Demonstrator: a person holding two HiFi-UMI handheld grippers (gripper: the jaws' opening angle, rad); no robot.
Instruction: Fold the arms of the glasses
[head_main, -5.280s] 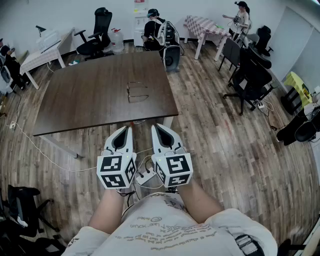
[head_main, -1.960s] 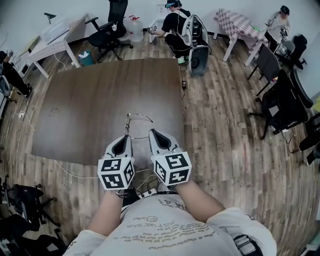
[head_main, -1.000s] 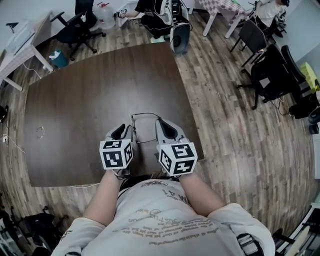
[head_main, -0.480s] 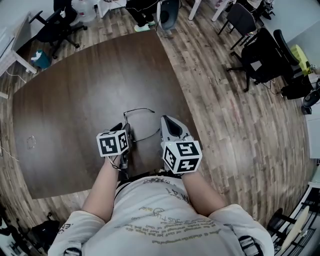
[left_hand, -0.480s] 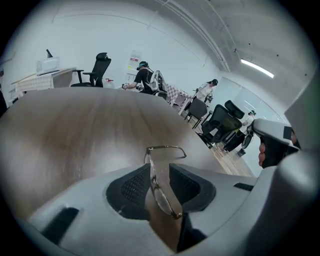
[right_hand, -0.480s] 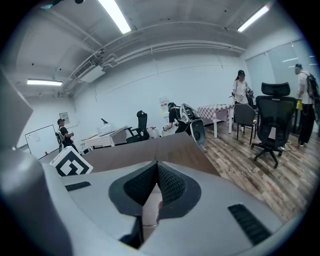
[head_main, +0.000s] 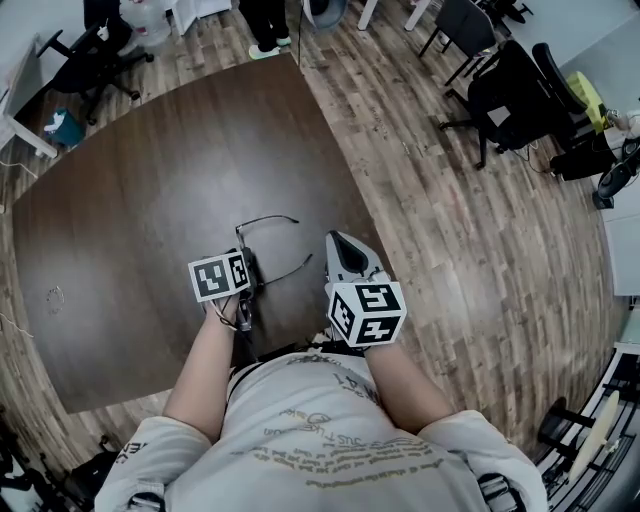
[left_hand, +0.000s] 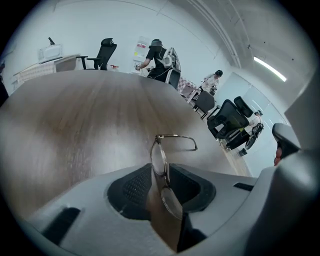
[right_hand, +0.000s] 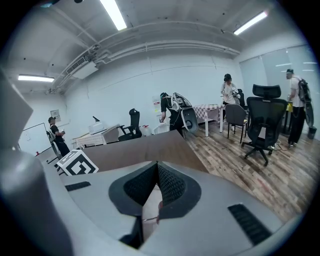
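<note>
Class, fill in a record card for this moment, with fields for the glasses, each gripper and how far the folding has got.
Glasses: thin-framed glasses resting on the brown table, both arms unfolded
Left gripper: left gripper has its jaws on either side of the front of the frame; whether the pads press on it cannot be told
Right gripper: right gripper is shut and empty, beside the tip of the arm nearer the person
Folding: not yet begun

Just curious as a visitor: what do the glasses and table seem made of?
The glasses: probably thin metal wire, slim and slightly shiny; clear lenses, glass or plastic. The table: dark matte wood-look top with visible grain, possibly laminate.
</note>
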